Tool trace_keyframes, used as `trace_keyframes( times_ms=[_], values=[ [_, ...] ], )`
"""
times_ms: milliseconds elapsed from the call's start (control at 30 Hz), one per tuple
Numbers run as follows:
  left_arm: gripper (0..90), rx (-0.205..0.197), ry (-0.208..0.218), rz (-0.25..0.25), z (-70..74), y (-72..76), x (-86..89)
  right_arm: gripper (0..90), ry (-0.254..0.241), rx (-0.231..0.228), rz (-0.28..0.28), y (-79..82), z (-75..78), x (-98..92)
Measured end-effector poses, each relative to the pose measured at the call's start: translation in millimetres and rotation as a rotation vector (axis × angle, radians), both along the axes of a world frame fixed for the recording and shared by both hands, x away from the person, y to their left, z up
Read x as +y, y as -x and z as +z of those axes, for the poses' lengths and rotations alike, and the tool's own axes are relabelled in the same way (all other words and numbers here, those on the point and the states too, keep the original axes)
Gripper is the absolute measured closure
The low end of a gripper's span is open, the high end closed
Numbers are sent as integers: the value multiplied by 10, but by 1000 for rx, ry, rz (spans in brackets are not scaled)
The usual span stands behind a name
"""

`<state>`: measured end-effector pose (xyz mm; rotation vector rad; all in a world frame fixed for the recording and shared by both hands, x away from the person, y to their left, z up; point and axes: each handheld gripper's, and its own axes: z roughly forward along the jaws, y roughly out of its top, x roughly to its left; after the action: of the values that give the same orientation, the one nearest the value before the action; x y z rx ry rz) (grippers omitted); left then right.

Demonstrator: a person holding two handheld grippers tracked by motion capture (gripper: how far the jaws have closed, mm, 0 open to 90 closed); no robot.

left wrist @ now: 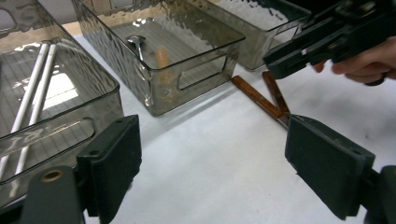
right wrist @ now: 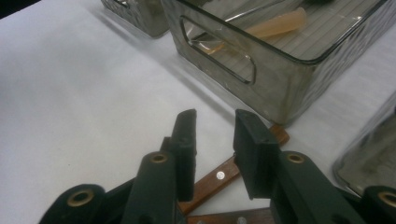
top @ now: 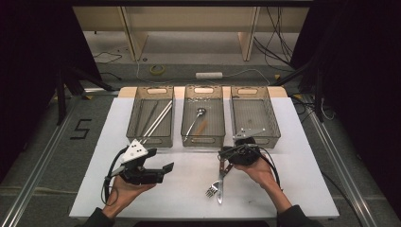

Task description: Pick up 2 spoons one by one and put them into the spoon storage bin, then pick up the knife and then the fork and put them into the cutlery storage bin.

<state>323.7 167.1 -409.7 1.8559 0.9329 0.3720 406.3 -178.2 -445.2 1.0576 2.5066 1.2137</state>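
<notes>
Right tongs: held low over the wooden handles of the fork and knife, which lie side by side on the white table. In the right gripper view the two black jaws straddle one brown riveted handle; a narrow gap is left on each side and the pads do not press on it, so nothing is gripped. The metal ends of both pieces point away from these tongs toward the person.

Left tongs: held in the left hand, well apart from the cutlery, jaws spread wide with nothing between them. In the left gripper view the handles lie ahead and to the right of these jaws.

Beyond both tongs stand three clear bins. The left bin holds white chopsticks, the middle bin a spoon, and the right bin sits just behind the right tongs.
</notes>
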Motion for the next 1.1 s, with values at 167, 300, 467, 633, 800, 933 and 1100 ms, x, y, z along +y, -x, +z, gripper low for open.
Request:
trace_keyframes(
  times_ms=[167,300,467,633,800,933,1100],
  values=[
    [184,2,7,11,-20,12,54,778,16,-2,12,-35,-20,47],
    [184,-1,5,19,-36,22,77,827,27,3,20,-76,-44,78],
    [184,-5,14,20,-31,50,83,863,39,9,29,-112,-73,122],
    [182,-4,17,20,-40,57,81,900,69,14,41,-143,-125,177],
    [181,-11,9,15,-49,52,62,900,101,29,50,-185,-186,212],
    [181,-17,0,13,-63,56,34,900,117,46,57,-217,-227,218],
    [178,-34,-15,1,-69,92,9,900,174,66,52,-247,-298,263]
  ],
)
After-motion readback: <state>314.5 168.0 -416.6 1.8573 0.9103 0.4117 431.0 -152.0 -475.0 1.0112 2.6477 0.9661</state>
